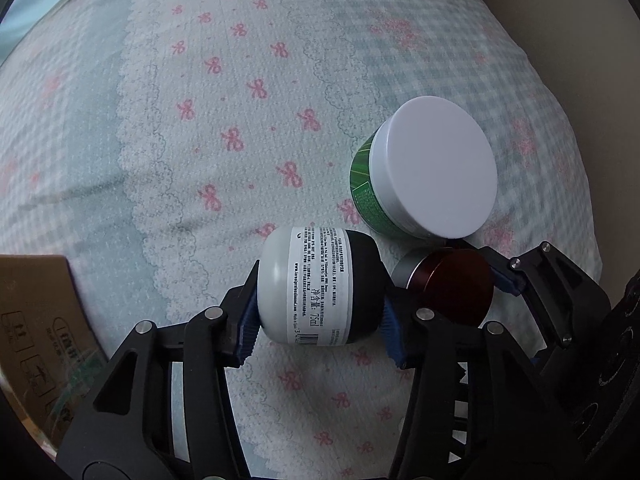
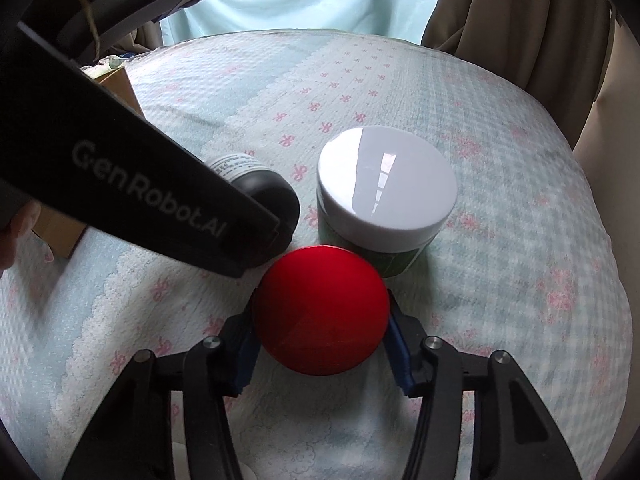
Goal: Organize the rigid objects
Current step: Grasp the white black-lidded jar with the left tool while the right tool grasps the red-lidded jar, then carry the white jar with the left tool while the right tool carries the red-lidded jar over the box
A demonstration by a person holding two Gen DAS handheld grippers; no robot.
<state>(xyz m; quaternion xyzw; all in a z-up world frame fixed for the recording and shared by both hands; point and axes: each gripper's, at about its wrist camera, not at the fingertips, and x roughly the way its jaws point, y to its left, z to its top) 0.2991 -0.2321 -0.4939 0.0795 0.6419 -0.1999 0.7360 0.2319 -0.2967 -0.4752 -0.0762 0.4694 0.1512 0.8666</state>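
Left gripper (image 1: pixel 320 320) clamped on the grey-and-black jar (image 1: pixel 320 286), lying sideways on the bedspread (image 1: pixel 200 120). Right gripper (image 2: pixel 322 354) closed on the red-lidded jar (image 2: pixel 320 310), just beside the white-lidded green tub (image 2: pixel 386 188).

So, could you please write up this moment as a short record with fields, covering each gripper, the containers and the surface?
left gripper: shut on the grey and black jar, pads on its two ends, jar lying on its side
right gripper: shut on the red-lidded tin, pads on opposite sides
white-lidded green jar: upright, not gripped, just behind the tin
surface: bedsheet with pink bows
cardboard box: at the left edge
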